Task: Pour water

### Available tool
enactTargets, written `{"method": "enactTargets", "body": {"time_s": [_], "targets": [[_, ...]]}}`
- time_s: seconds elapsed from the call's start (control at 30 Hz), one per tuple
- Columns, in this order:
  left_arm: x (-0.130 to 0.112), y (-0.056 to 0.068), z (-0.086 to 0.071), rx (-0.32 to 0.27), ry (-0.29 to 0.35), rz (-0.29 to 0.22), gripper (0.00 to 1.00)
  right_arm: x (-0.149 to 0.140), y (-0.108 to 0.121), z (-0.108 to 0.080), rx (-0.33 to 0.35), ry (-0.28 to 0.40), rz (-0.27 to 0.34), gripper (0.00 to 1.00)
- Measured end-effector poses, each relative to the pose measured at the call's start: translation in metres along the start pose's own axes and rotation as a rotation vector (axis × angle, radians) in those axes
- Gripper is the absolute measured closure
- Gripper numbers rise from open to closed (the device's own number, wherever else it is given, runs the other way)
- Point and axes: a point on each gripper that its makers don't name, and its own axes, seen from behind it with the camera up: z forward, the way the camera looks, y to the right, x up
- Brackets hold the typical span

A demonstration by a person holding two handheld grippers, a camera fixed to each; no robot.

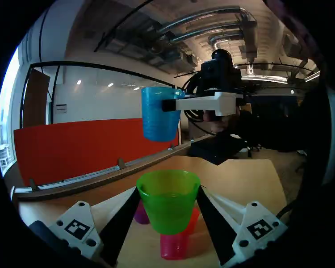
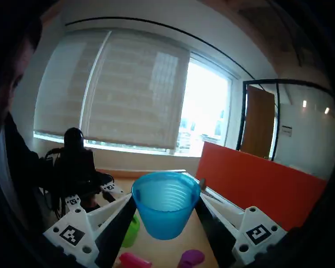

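I observe a long orange partition panel (image 1: 78, 149) standing along the far edge of the pale wooden table (image 1: 250, 176). My left gripper (image 1: 168, 192) points level over the table. Both fingers press the sides of an upright translucent green plastic cup (image 1: 168, 207).

My right gripper (image 2: 166, 198) is raised higher, also level. Its fingers are clamped on an upright translucent blue ribbed plastic cup (image 2: 166, 212), which hangs above and beyond the green one. I cannot tell what the blue cup holds.

Small pink (image 1: 174, 248), red (image 1: 192, 221) and purple (image 1: 141, 215) cups stand on the table under the green cup.

Black-and-white square markers (image 1: 77, 228) sit on the finger mounts. A wall notice (image 1: 60, 108) is too small to read.
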Motion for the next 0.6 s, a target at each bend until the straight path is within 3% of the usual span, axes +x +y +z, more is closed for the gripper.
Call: {"method": "enactTargets", "body": {"time_s": [0.3,0.6], "targets": [[0.0001,-0.0038,-0.0013,0.011,0.001,-0.012,0.14,-0.0009,-0.0033,-0.0015,0.019,-0.01,0.098,0.11],[-0.0008,-0.0039,-0.0008,0.011,-0.004,-0.018,0.14,0.0007,-0.0088,-0.001,0.029,-0.021,0.097,0.11]]}}
